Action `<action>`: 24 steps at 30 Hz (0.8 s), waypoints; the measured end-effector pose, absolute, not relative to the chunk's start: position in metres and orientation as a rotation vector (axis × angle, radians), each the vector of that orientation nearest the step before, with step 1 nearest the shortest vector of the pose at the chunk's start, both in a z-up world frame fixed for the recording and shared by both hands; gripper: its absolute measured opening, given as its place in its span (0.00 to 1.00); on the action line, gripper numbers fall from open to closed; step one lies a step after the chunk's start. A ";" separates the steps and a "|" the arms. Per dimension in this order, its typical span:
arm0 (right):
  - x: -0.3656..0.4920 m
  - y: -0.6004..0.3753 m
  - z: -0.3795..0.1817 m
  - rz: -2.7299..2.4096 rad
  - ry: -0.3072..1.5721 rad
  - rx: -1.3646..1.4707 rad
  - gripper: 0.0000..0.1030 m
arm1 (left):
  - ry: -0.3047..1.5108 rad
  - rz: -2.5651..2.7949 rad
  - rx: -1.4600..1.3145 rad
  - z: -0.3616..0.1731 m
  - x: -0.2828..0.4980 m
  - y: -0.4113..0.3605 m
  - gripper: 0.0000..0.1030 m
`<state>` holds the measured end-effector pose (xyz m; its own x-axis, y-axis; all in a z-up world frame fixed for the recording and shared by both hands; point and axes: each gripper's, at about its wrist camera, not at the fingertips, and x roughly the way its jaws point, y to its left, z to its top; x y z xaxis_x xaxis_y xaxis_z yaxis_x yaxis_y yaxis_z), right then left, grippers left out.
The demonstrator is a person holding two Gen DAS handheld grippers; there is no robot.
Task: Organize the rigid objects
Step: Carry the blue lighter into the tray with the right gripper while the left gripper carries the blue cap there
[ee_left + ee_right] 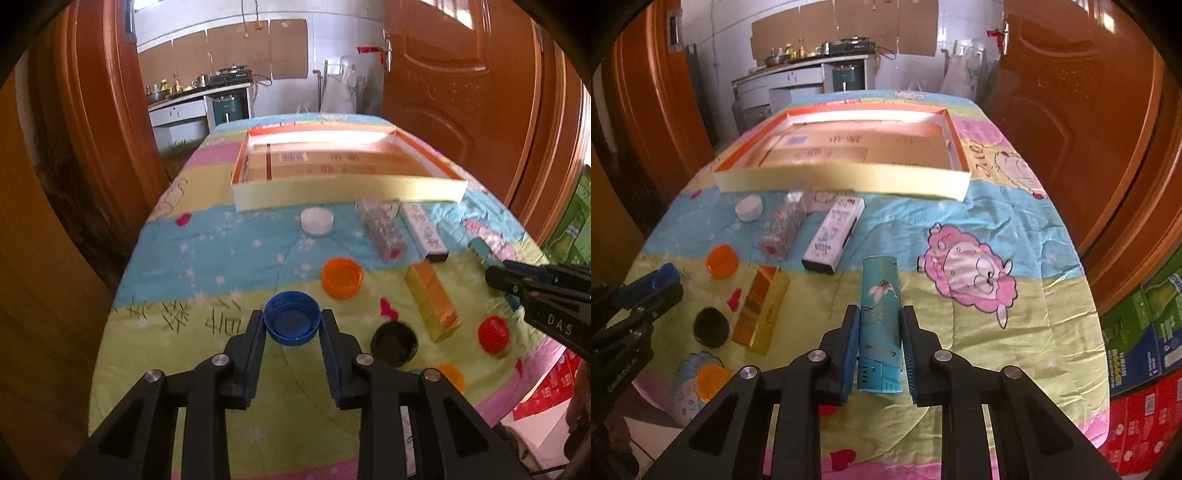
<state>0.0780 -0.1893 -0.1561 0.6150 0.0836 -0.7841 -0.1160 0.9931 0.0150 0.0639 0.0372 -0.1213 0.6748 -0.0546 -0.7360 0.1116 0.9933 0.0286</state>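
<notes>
My left gripper is shut on a blue bottle cap, its pads pressing the rim on both sides, low over the quilt. My right gripper is shut on the near half of a long teal box that lies on the quilt pointing away from me. A shallow cream tray with orange edges and a cardboard floor sits at the far end of the table. From the left wrist view the right gripper shows at the right edge, over the teal box.
Between grippers and tray lie a white cap, an orange cap, a black cap, a red cap, a gold box, a clear patterned box and a white box. Wooden doors flank the table.
</notes>
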 end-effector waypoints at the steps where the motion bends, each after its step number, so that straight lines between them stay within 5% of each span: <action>1: 0.079 -0.189 -0.154 0.116 0.899 -0.034 0.22 | 0.819 -0.096 0.067 -0.117 0.065 0.038 0.29; 24: 0.136 -0.178 -0.090 0.166 0.799 -0.012 0.22 | 0.758 -0.089 -0.003 -0.050 0.151 0.031 0.29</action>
<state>0.1364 -0.1776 -0.0902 0.6848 0.1439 -0.7144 -0.1531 0.9868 0.0520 0.1509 0.0313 -0.0503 0.7225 -0.0816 -0.6866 0.0795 0.9962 -0.0347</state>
